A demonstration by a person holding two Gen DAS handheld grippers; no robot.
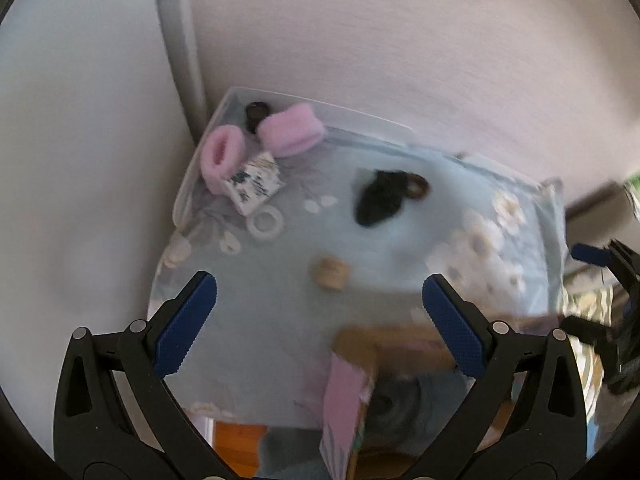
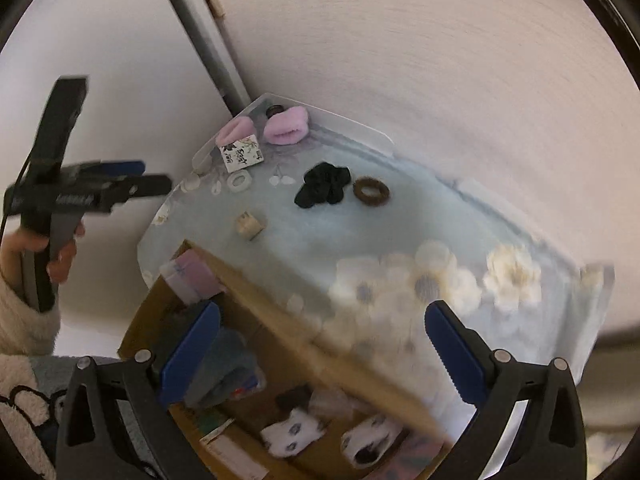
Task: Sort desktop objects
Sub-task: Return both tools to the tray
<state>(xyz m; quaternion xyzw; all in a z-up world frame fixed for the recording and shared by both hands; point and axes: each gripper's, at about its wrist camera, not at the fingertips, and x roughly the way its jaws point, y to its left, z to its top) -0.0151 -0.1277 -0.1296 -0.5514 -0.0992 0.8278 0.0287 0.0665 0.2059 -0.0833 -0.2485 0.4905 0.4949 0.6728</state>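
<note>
- My table wears a pale blue cloth (image 2: 320, 240) printed with white flowers, and it fills the middle of both views; behind it stands a plain whitish wall (image 2: 440, 60) with a grey upright strip (image 2: 200, 40) running up the upper left of the frame.
- At the table's far corner, upper centre in both views, two pink fluffy hair ties (image 1: 290, 130) lie just beside a small printed card box (image 1: 254, 186) and a small dark round thing (image 1: 256, 111) I cannot name.
- Nearer the middle lie a white ring (image 1: 266, 224), a black scrunchie (image 2: 323, 185), a brown hair tie (image 2: 371, 191) just right of it, and a small beige block (image 2: 250, 225) standing apart.
- My left gripper (image 1: 320, 316) hangs over the cloth with its blue pads spread wide, holding nothing.
- My right gripper (image 2: 322, 340) is likewise spread wide and empty, low in its frame.
- Only the right view shows the open cardboard box (image 2: 280, 332) at the table's near edge, with a pink box (image 2: 196, 280), blue cloth and white spotted socks (image 2: 292, 434) inside; the left view gives just a blurred corner of it.
- Only the right view shows my left hand (image 2: 48, 248) gripping its tool at the left edge.
</note>
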